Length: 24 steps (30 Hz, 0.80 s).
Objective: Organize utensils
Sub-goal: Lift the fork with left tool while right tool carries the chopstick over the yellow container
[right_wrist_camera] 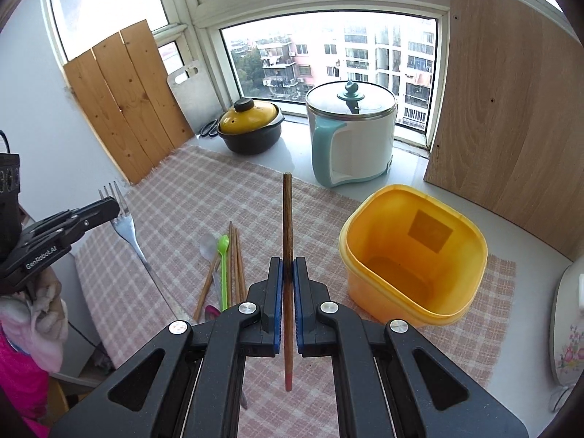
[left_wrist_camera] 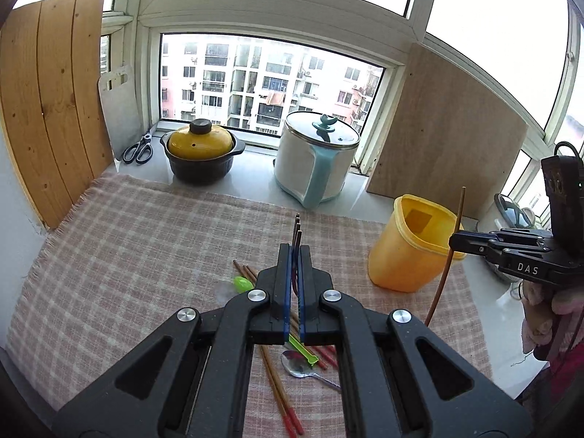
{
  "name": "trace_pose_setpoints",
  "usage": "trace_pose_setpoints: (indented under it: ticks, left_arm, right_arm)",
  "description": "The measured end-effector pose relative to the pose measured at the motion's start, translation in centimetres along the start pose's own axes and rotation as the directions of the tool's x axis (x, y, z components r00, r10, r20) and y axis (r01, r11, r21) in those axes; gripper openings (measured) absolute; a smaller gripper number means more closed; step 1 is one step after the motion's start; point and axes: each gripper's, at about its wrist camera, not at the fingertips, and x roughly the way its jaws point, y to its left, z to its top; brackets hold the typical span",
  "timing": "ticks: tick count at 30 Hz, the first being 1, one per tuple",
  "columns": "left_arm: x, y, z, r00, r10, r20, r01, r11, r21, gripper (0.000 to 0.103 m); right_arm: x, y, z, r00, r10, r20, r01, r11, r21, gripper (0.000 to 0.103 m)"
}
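My left gripper (left_wrist_camera: 295, 252) is shut on a metal fork (left_wrist_camera: 297, 227), tines up and seen edge-on, held above the checked cloth (left_wrist_camera: 146, 241). From the right wrist view, the left gripper (right_wrist_camera: 112, 207) clamps the fork (right_wrist_camera: 128, 229) below its tines. My right gripper (right_wrist_camera: 287, 263) is shut on a brown chopstick (right_wrist_camera: 287, 211) with a red tip, held upright beside the open yellow container (right_wrist_camera: 412, 255). The right gripper (left_wrist_camera: 455, 242), chopstick (left_wrist_camera: 460, 211) and container (left_wrist_camera: 405, 252) also show at the right. Loose chopsticks (right_wrist_camera: 235, 259), a green spoon (right_wrist_camera: 222, 255) and a metal spoon (left_wrist_camera: 297, 363) lie on the cloth.
On the sill behind stand a black clay pot with a yellow lid (left_wrist_camera: 200, 153), a white cooker with a teal handle (left_wrist_camera: 314, 160) and scissors (left_wrist_camera: 138, 149). Wooden boards (left_wrist_camera: 51, 109) lean at left and right. A person's hand holds each gripper.
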Motion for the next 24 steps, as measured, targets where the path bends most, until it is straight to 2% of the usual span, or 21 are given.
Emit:
trace_pose_setpoints:
  ticks: [14,24]
  left_arm:
    - [2.6,-5.2,5.4,0.995,-0.089,0.051,0.087,0.996,0.033,0.0]
    - [4.7,-9.1,9.1,0.99,-0.12,0.075,0.113,0.989,0.091,0.0]
  right_arm:
    - [-5.2,-4.9,3.5,0.993,-0.015,0.12,0.006,0.997,0.071,0.004]
    - [-7.4,-7.4,6.9,0.981,-0.072,0.182,0.058,0.995,0.081,0.004]
